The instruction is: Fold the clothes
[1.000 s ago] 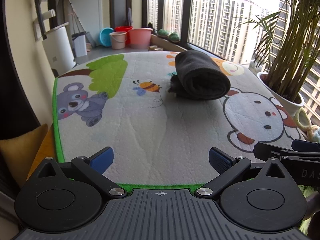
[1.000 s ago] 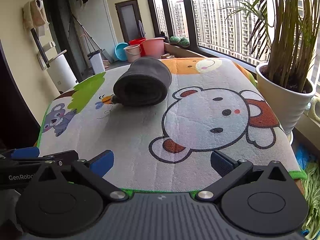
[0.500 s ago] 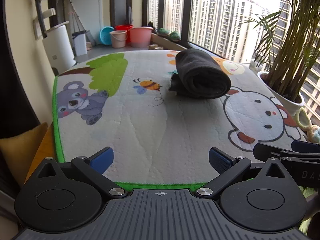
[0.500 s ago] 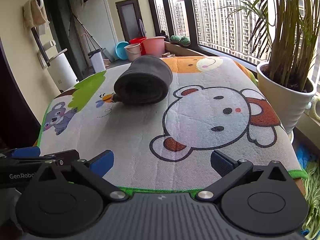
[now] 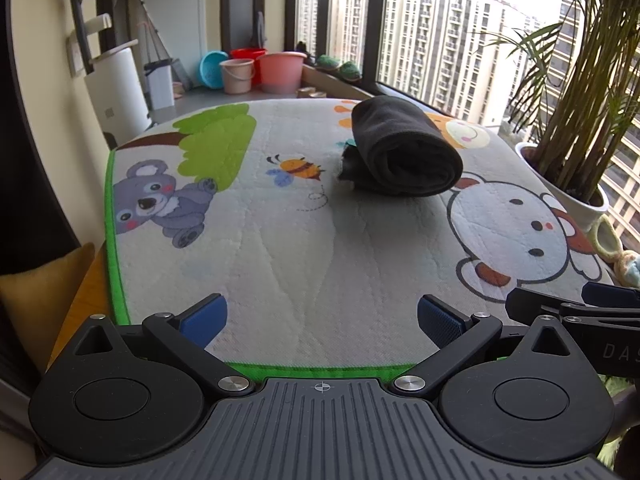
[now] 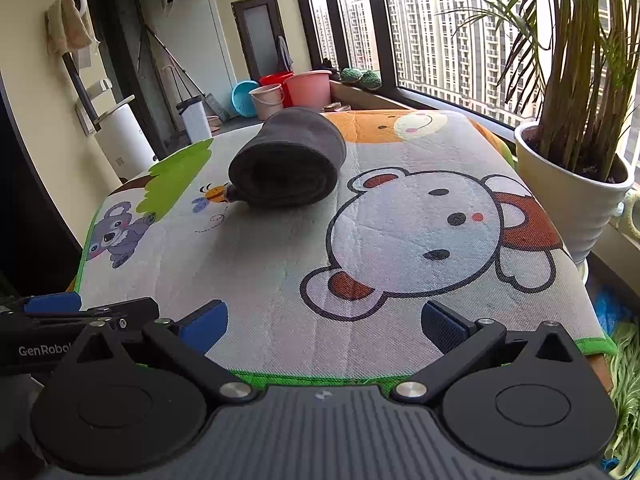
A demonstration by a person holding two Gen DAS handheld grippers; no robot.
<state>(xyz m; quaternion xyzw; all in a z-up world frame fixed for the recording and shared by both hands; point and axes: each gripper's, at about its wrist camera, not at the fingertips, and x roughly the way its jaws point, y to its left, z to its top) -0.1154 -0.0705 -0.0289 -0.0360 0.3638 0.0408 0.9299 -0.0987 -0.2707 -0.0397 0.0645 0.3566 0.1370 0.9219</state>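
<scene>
A dark grey garment (image 5: 404,152) lies folded into a thick roll on the far half of a cartoon-printed mat (image 5: 280,232); a small dark flap sticks out at its left end. In the right wrist view the same roll (image 6: 290,164) lies beside the bee print on the mat (image 6: 256,264). My left gripper (image 5: 322,318) hovers open over the mat's near green edge, well short of the roll, nothing between its blue pads. My right gripper (image 6: 324,320) is open too, over the near edge by the bear print. Each gripper's fingers show at the side of the other's view.
A potted palm (image 6: 576,184) in a white pot stands against the mat's right edge by the window. Plastic buckets and basins (image 5: 264,70) sit on the floor beyond the far edge, with a white bin (image 5: 118,94) at the far left. A yellow cushion (image 5: 44,292) lies left.
Both views have shifted only slightly; the roll sits a touch further right in each. Both grippers stay open and the garment has not moved on the mat.
</scene>
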